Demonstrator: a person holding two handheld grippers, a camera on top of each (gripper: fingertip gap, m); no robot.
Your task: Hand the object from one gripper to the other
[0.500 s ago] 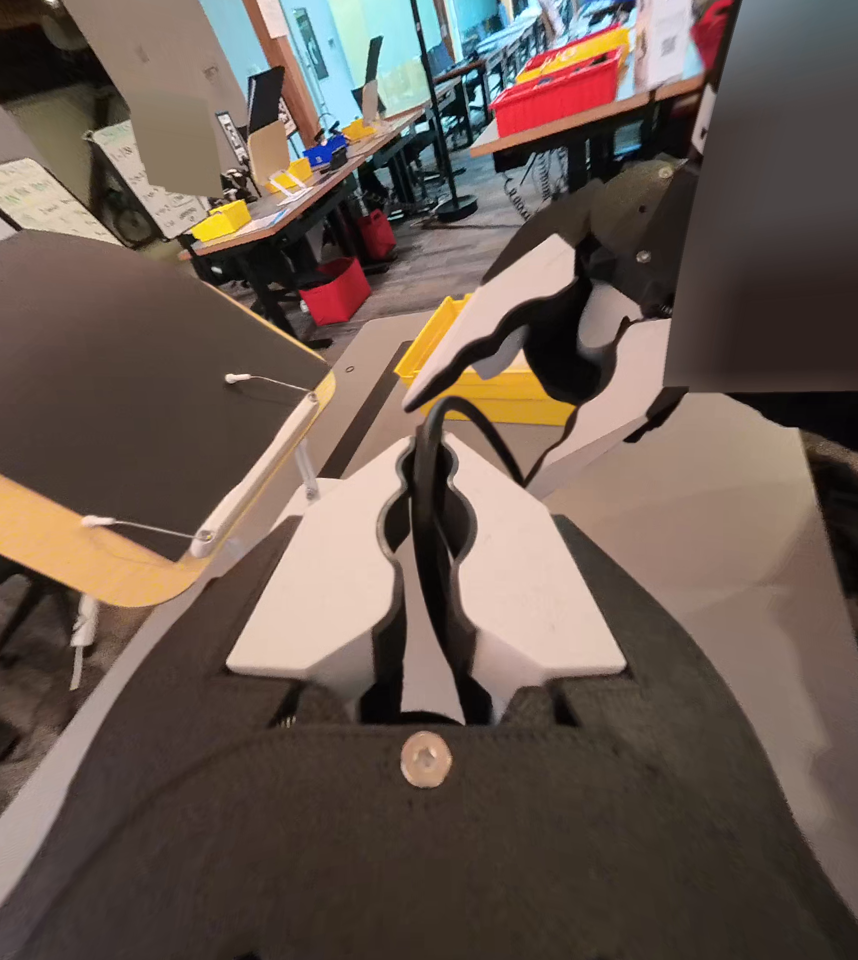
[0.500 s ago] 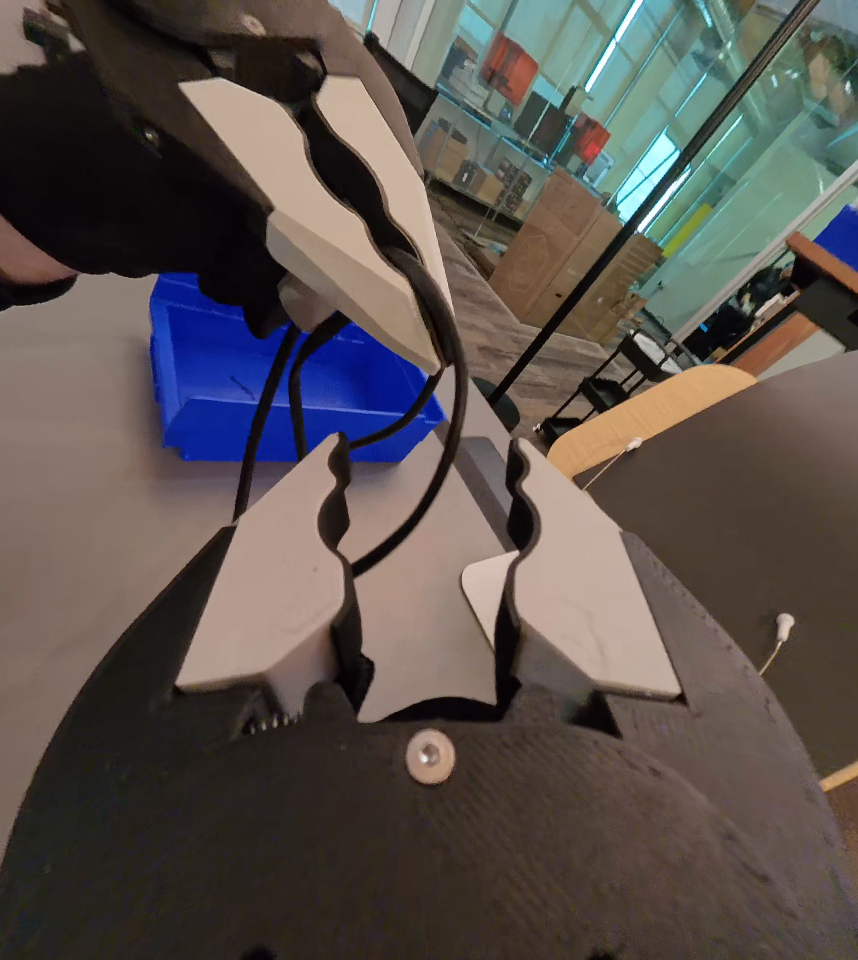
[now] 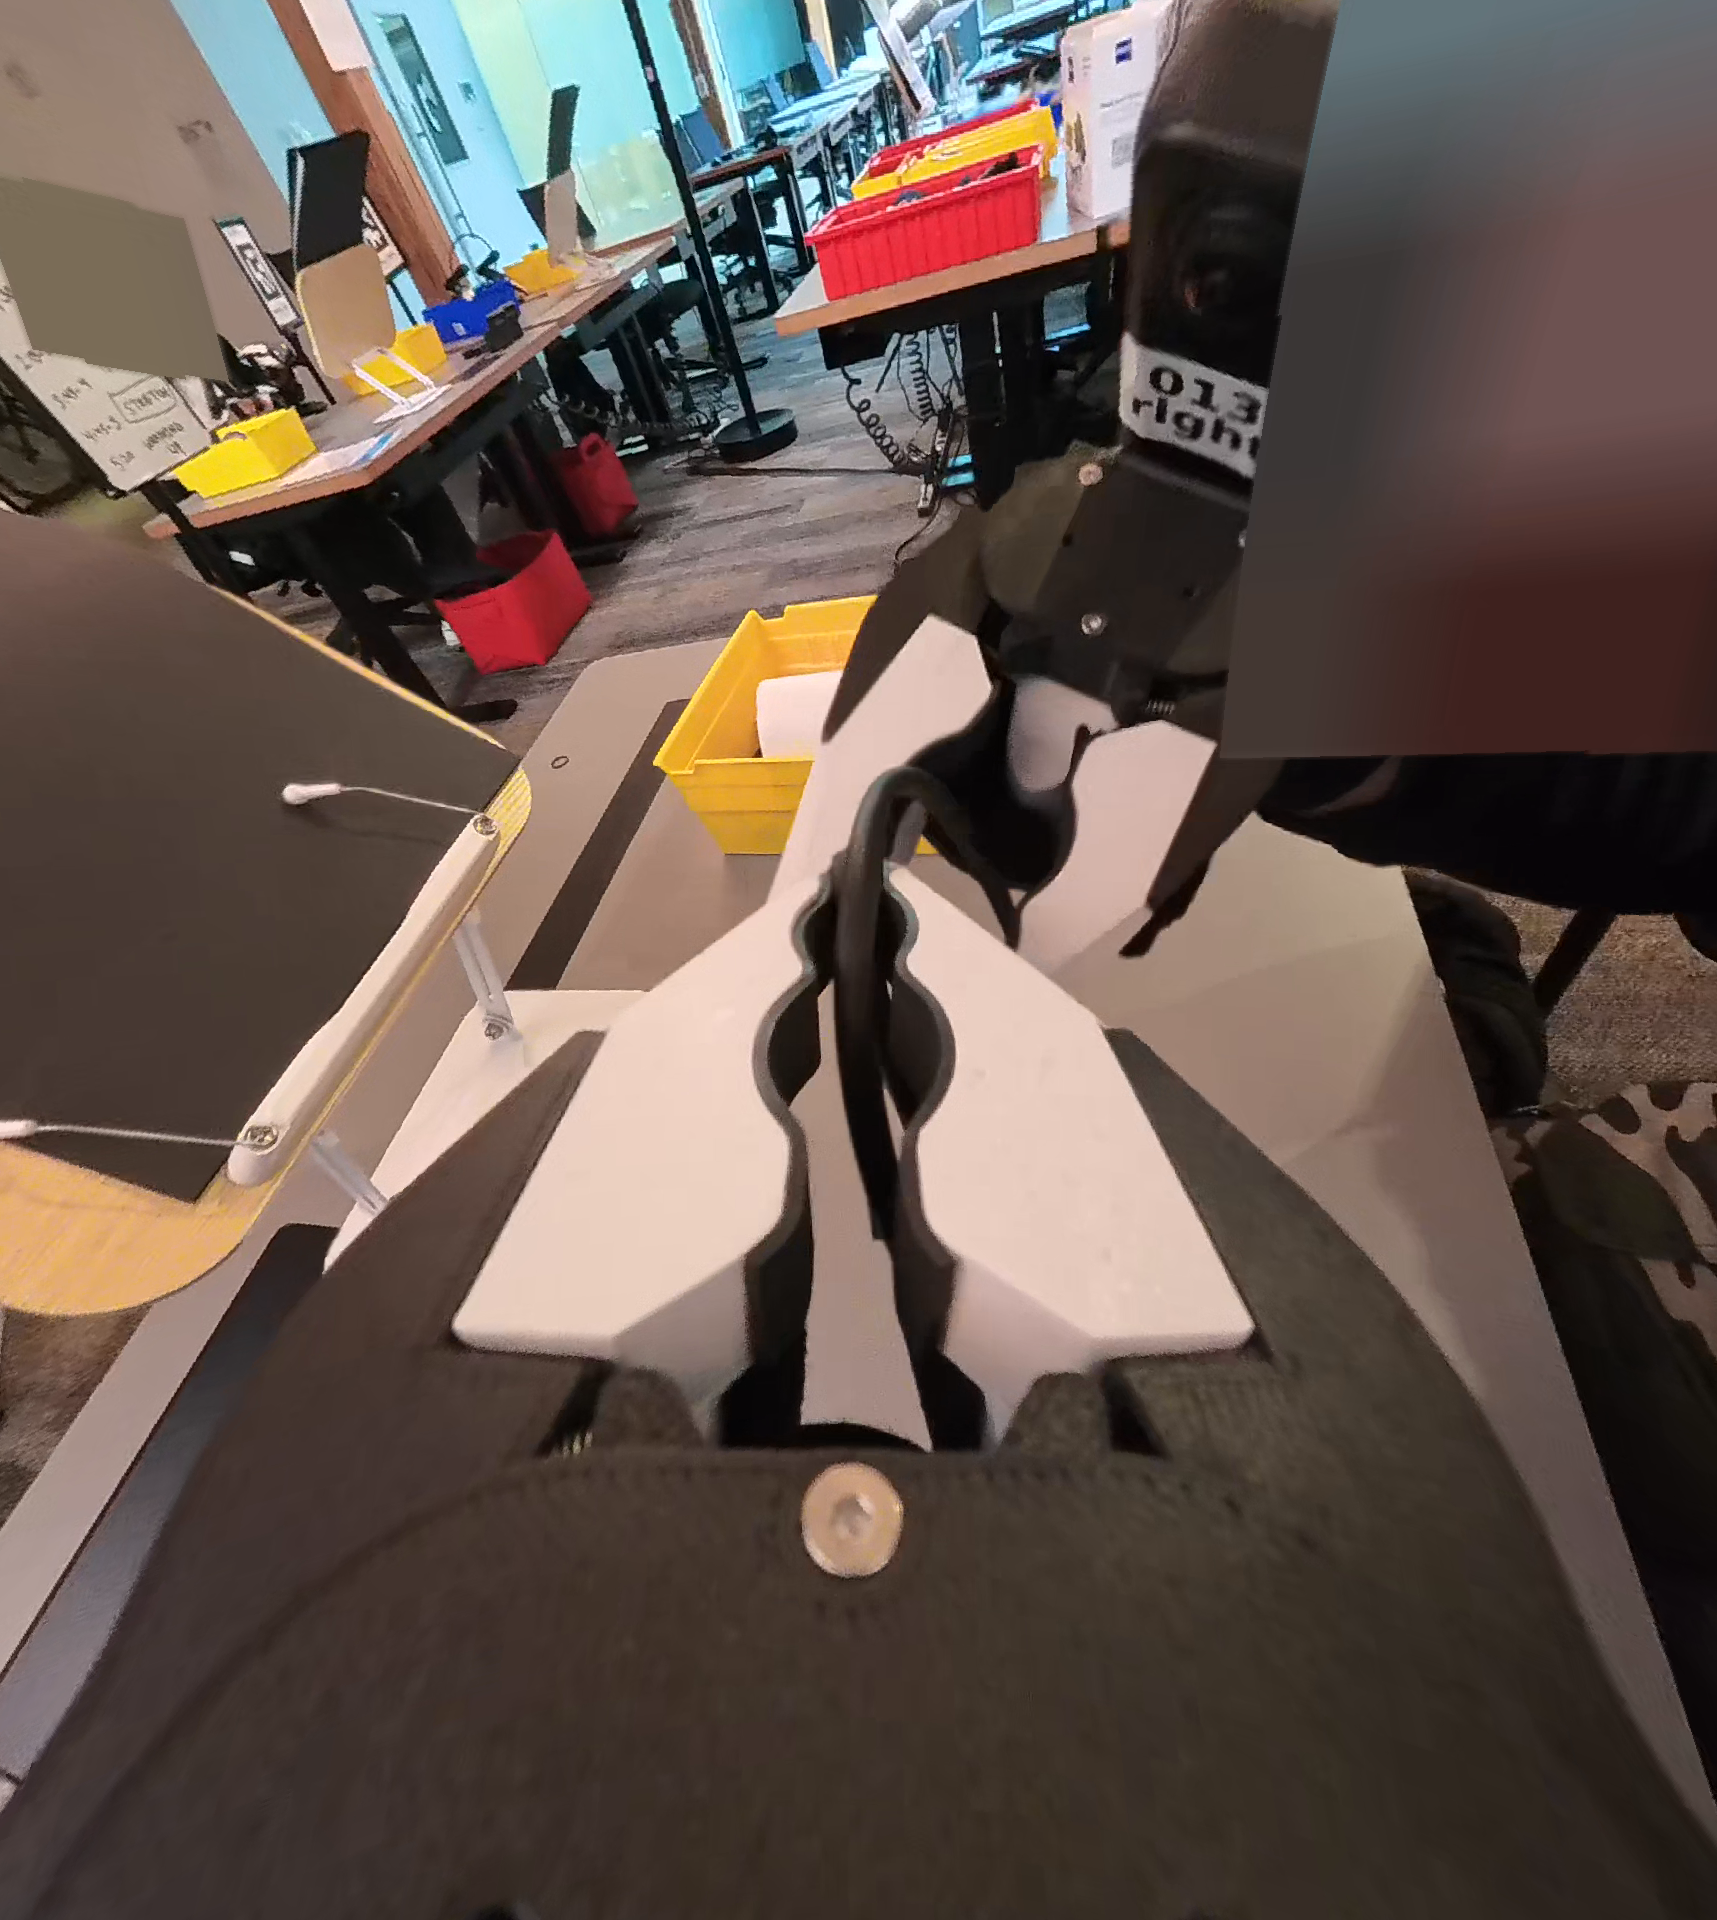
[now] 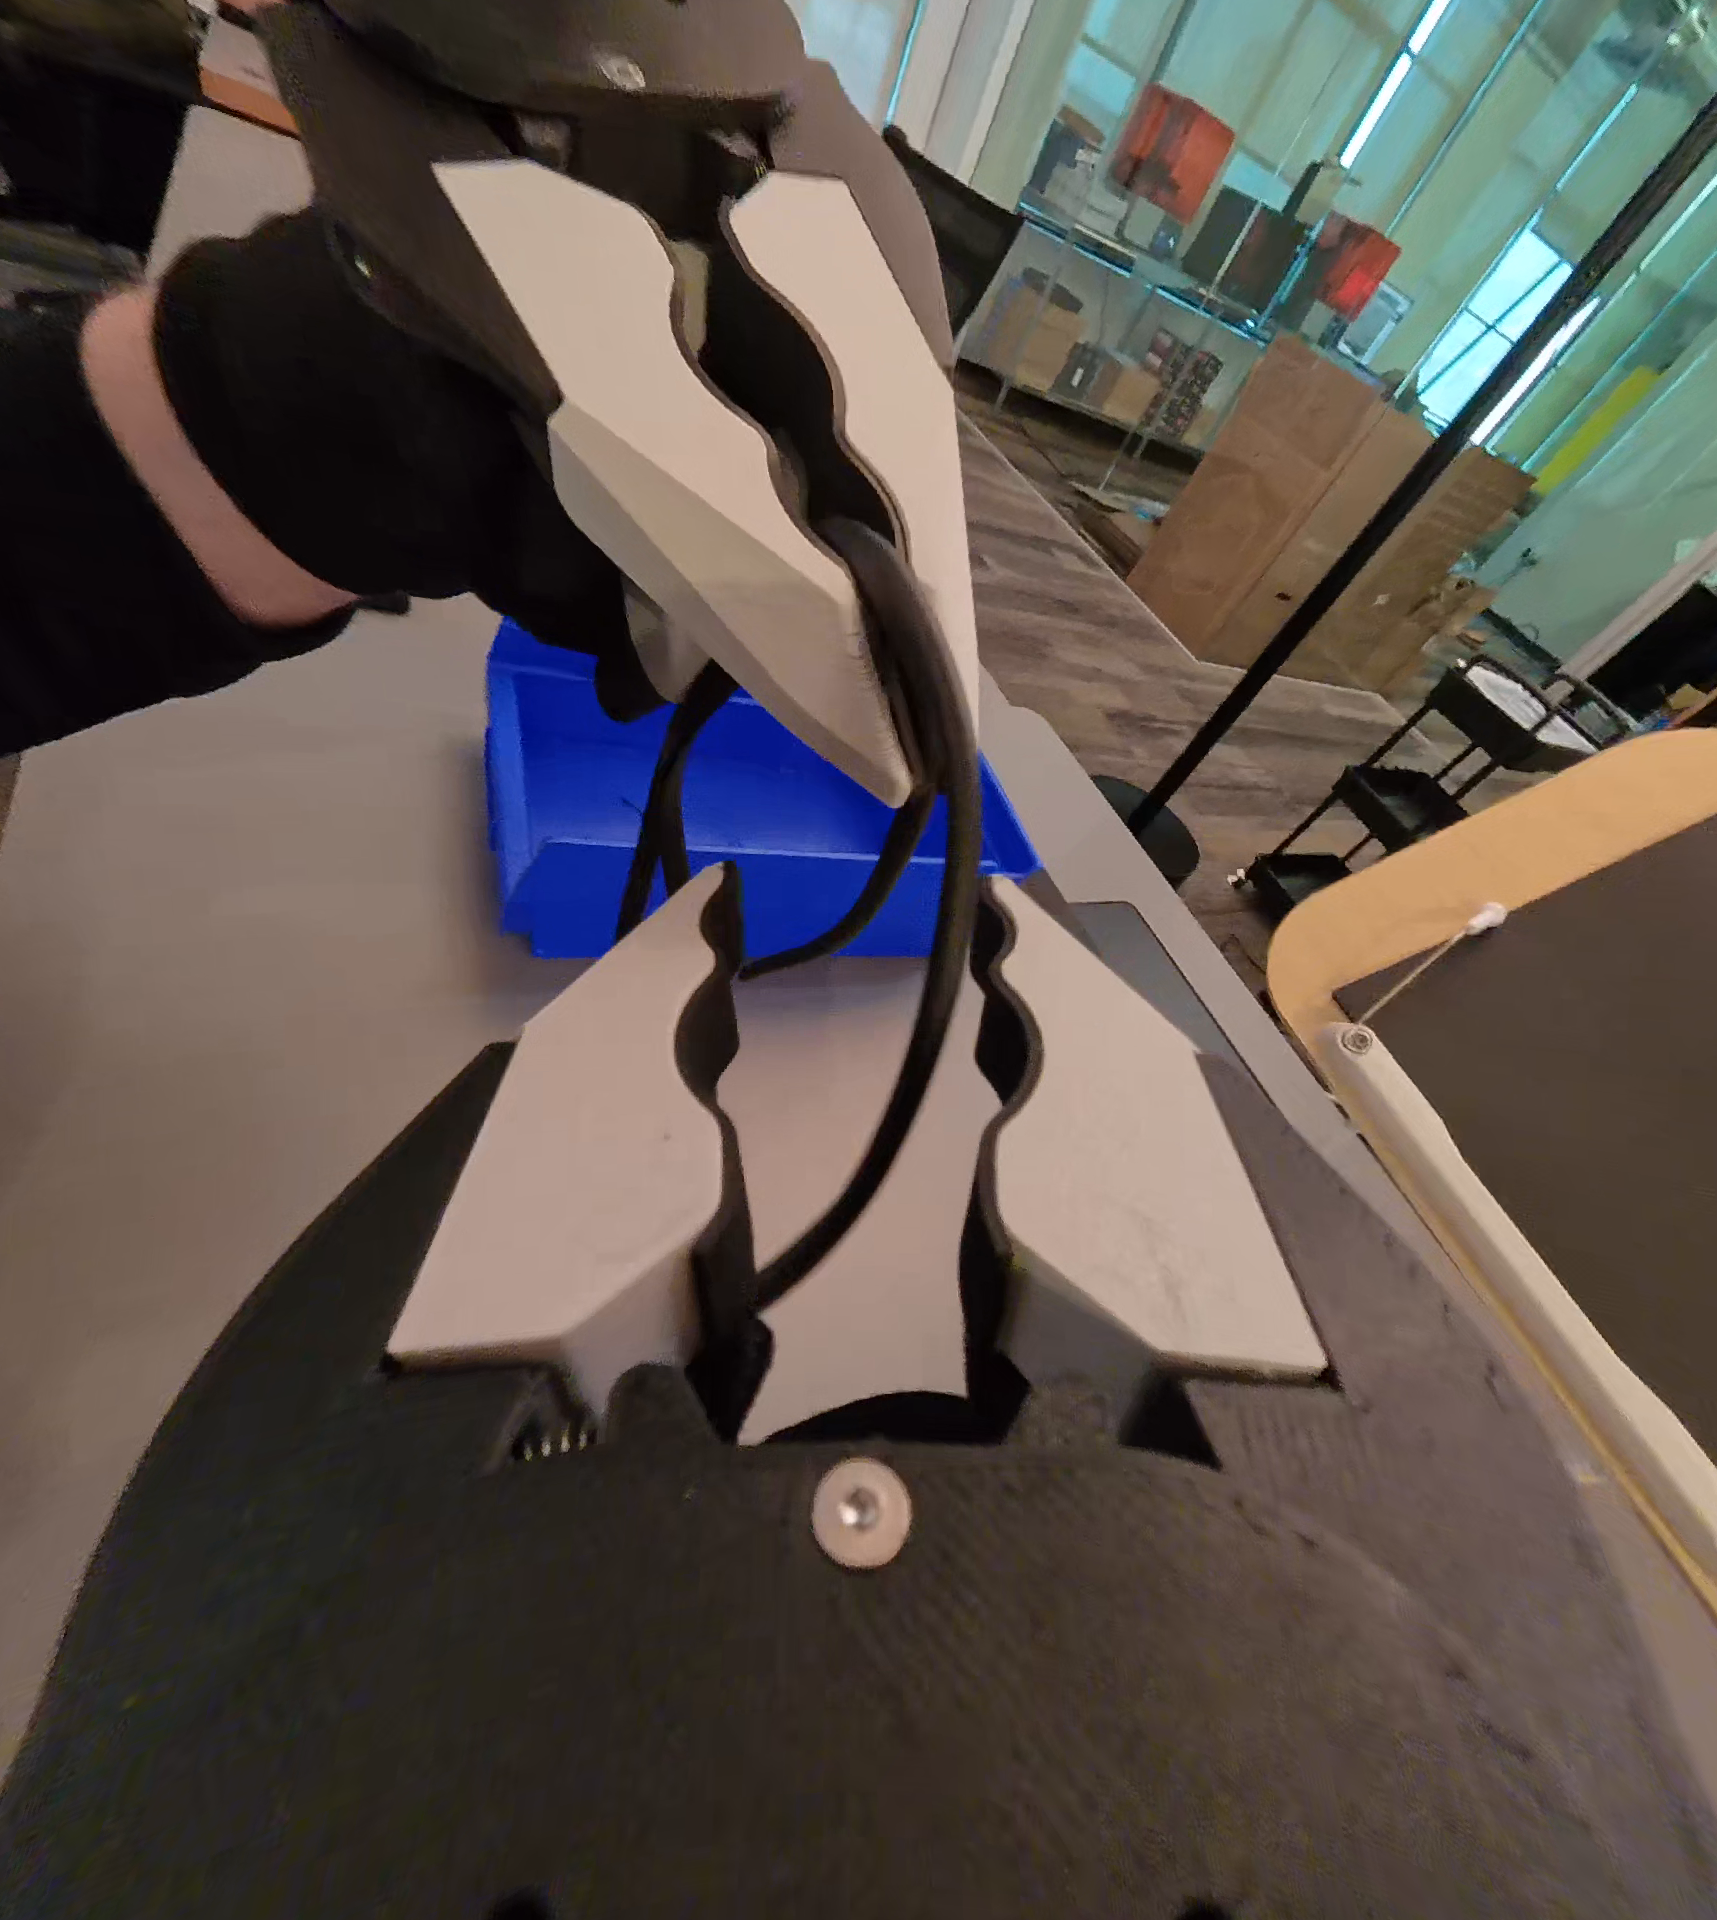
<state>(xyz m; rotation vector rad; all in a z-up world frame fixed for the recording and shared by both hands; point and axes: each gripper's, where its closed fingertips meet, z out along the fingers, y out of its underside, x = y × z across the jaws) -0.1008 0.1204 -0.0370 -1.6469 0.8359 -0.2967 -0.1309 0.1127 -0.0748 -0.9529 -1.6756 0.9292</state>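
A black cable [image 3: 859, 1039] is pinched between the white fingers of my left gripper [image 3: 859, 894], which is shut on it. Its loop sticks out past the fingertips. In the right wrist view the left gripper [image 4: 921, 748] comes down from the top, held by a black-gloved hand [image 4: 314, 436]. The cable [image 4: 956, 883] hangs from it in a loop that drops between the fingers of my right gripper [image 4: 859, 883]. The right gripper's jaws are apart with a clear gap around the cable. It also shows in the left wrist view [image 3: 1030, 821], just beyond the left fingertips.
A blue bin [image 4: 605, 831] sits on the grey table [image 4: 210, 987] under the left gripper. A yellow bin [image 3: 729, 769] holding a white roll [image 3: 792, 717] stands behind the right gripper. A black board with a wooden edge [image 3: 106, 831] stands beside the table. Left tips to right tips: about 4 cm.
The two grippers have come closer together. The cable loop now reaches deeper between the right gripper's fingers, and those fingers stand a little closer together than before.
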